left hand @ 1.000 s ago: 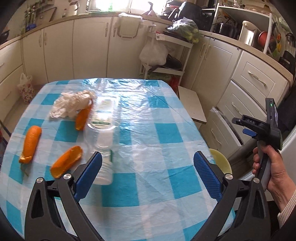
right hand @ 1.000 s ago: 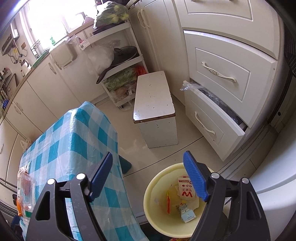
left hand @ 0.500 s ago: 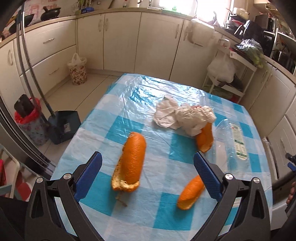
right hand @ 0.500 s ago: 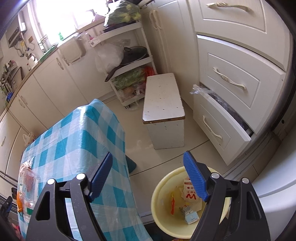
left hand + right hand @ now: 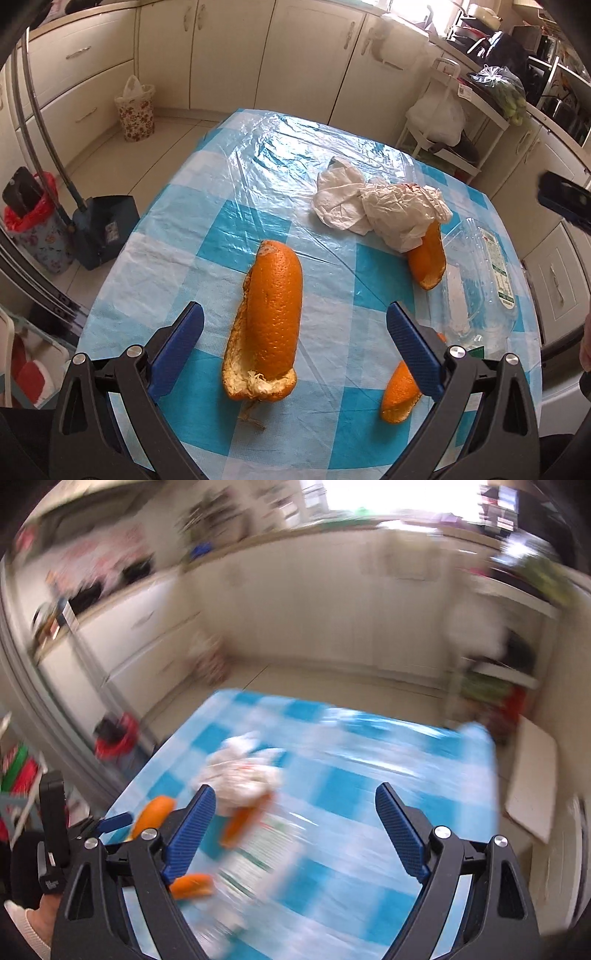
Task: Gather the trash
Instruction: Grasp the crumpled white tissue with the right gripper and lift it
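On the blue checked table lie three orange peels, crumpled white paper and a clear plastic bottle. My left gripper is open, its jaws either side of the large peel, just above it. A second peel lies under the white paper. A third peel lies by the right finger. The bottle lies on its side at the right. My right gripper is open and empty above the table; its view is blurred, showing the paper and peels.
A dustpan and a small red-lined bin stand on the floor left of the table. A floral basket stands by the cabinets. A shelf rack with bags stands at the back right.
My left gripper swung left and closed in on the large orange peel. My right gripper swung from the yellow floor bin to face the table, still moving fast.
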The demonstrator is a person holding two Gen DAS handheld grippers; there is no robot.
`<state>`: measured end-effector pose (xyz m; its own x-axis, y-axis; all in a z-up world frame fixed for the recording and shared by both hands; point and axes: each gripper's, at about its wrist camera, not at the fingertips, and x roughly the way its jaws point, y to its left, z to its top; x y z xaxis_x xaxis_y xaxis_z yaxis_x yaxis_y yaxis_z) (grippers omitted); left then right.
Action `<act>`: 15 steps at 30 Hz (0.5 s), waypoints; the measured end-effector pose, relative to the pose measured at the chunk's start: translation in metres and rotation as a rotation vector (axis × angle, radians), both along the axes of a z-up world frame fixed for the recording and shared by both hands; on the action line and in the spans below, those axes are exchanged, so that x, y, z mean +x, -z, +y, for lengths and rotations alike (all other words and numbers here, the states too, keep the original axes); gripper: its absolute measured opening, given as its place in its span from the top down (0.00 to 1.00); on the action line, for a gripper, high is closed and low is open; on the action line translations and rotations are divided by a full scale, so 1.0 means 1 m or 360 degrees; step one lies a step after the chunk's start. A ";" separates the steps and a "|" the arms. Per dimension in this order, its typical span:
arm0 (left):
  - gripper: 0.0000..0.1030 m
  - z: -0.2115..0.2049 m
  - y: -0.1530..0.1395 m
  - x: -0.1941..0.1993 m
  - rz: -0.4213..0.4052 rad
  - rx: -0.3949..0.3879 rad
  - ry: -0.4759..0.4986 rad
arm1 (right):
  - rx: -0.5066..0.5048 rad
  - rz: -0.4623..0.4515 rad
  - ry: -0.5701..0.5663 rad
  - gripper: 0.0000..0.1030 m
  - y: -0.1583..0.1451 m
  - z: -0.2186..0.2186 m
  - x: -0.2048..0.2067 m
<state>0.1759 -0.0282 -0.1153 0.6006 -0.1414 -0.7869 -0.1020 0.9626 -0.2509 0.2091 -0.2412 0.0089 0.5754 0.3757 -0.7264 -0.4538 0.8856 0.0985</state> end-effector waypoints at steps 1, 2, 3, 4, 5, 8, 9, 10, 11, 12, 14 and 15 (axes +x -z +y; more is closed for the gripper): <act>0.07 0.002 0.000 -0.001 -0.0001 -0.0016 0.0001 | -0.0082 0.0026 -0.0087 0.18 0.003 0.029 0.009; 0.07 0.003 -0.001 -0.001 -0.0003 -0.0029 -0.0005 | -0.0180 0.0049 -0.0165 0.18 0.010 0.059 0.020; 0.07 0.006 -0.002 -0.002 -0.0006 -0.0042 -0.0001 | -0.0253 0.0072 -0.0210 0.18 0.016 0.078 0.029; 0.07 0.007 -0.004 -0.002 -0.0009 -0.0049 0.0008 | -0.0319 0.0110 -0.0251 0.18 0.025 0.098 0.039; 0.07 0.007 -0.005 -0.003 -0.0015 -0.0046 0.0010 | -0.0370 0.0149 -0.0278 0.18 0.035 0.111 0.047; 0.07 0.012 -0.010 -0.006 -0.0029 -0.0049 0.0019 | -0.0502 0.0283 -0.0317 0.18 0.065 0.137 0.075; 0.07 0.014 -0.011 -0.006 -0.0029 -0.0057 0.0016 | -0.0523 0.0340 -0.0318 0.18 0.077 0.137 0.083; 0.07 0.017 -0.011 -0.006 -0.0025 -0.0067 0.0011 | -0.0528 0.0378 -0.0320 0.18 0.082 0.137 0.090; 0.07 0.020 -0.011 -0.006 -0.0019 -0.0078 0.0002 | -0.0519 0.0427 -0.0328 0.18 0.088 0.137 0.096; 0.07 0.022 -0.010 -0.006 -0.0009 -0.0095 -0.0012 | -0.0513 0.0482 -0.0332 0.21 0.093 0.136 0.101; 0.07 0.026 -0.008 -0.005 0.0004 -0.0128 -0.0018 | -0.0536 0.0560 -0.0365 0.35 0.103 0.137 0.106; 0.07 0.027 -0.008 -0.005 0.0007 -0.0132 -0.0020 | -0.0550 0.0577 -0.0384 0.41 0.108 0.138 0.106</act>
<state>0.1712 -0.0017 -0.1071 0.5996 -0.1987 -0.7753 -0.1154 0.9371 -0.3294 0.3155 -0.1028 -0.0987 0.1928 0.1707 -0.9663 -0.6390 0.7691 0.0084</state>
